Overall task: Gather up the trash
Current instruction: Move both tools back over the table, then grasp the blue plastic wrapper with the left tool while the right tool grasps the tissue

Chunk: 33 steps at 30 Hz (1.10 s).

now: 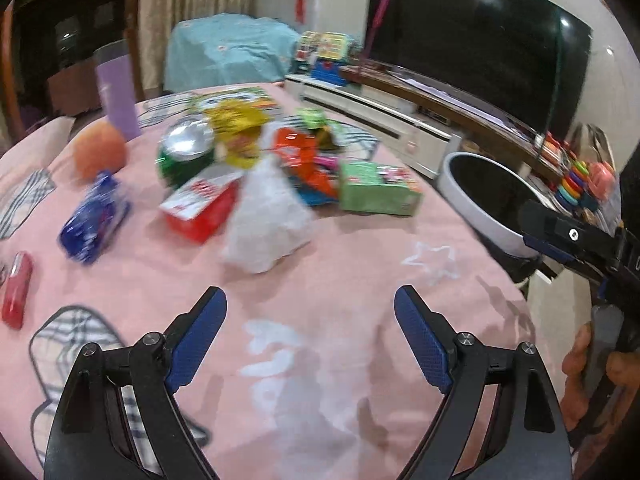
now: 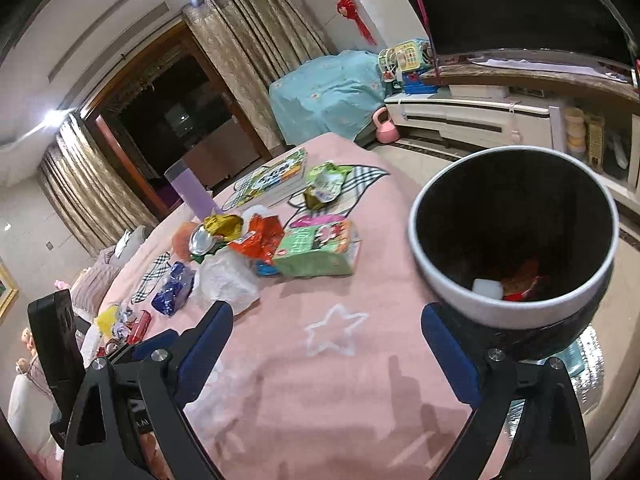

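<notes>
Trash lies in a pile on the pink cloth: a crumpled white bag (image 1: 268, 220) (image 2: 228, 280), a red carton (image 1: 200, 208), a green box (image 1: 378, 188) (image 2: 316, 254), a blue wrapper (image 1: 94, 218) (image 2: 174, 288), orange wrappers (image 1: 304, 152) (image 2: 262, 236), a yellow wrapper (image 1: 236, 132) and a green can (image 1: 186, 152). My left gripper (image 1: 310, 304) is open and empty, just short of the white bag. My right gripper (image 2: 326, 320) is open and empty, beside the white bin (image 2: 444, 280) (image 1: 480, 216), which holds some trash.
A purple cup (image 1: 116, 92), an orange ball (image 1: 100, 152), a red lighter (image 1: 16, 288) and a picture book (image 2: 272, 180) are also on the cloth. A TV (image 1: 480, 40) and a low cabinet (image 1: 380, 120) stand beyond the bed's right edge.
</notes>
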Tool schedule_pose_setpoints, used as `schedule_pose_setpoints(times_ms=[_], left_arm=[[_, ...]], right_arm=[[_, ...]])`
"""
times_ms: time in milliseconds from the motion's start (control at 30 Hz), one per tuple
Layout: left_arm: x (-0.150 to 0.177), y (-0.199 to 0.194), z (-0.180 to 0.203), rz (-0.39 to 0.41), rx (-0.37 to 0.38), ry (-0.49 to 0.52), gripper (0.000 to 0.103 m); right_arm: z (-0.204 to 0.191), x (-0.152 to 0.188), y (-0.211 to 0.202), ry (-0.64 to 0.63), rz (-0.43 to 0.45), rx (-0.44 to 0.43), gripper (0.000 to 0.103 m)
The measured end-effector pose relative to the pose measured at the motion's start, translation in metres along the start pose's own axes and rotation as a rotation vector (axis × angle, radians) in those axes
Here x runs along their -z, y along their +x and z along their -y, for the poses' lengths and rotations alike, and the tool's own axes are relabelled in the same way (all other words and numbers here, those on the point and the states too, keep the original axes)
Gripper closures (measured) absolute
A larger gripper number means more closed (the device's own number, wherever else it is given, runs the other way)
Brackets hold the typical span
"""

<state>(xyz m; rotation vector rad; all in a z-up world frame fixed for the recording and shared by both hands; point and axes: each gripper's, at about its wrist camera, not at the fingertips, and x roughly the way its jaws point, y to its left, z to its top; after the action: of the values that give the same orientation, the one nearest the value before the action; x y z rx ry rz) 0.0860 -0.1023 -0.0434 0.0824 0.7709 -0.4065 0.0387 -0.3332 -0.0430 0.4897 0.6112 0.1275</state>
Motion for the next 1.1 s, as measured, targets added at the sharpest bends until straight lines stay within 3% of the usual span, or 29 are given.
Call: schedule_pose_setpoints(times_ms=[600,833,1100], left_arm=[[0.007,-0.008,-0.116,0.01,-0.165,-0.129,0.015],[-0.007,0.0,-0.153,0.012,-0.233,-0.138,0.015],[-0.027,0.028,-0.176,-0.02,-0.246,-0.127,0.015]], right_arm=[[-0.099,0.025,0.06,-0.15,-0.11,-0.035,0.007],[-0.12,0.022,0.086,-0.175,-0.132,-0.051,0.007],[-0.126,0.014,0.11,-0.175,-0.136,-0.023,0.007]])
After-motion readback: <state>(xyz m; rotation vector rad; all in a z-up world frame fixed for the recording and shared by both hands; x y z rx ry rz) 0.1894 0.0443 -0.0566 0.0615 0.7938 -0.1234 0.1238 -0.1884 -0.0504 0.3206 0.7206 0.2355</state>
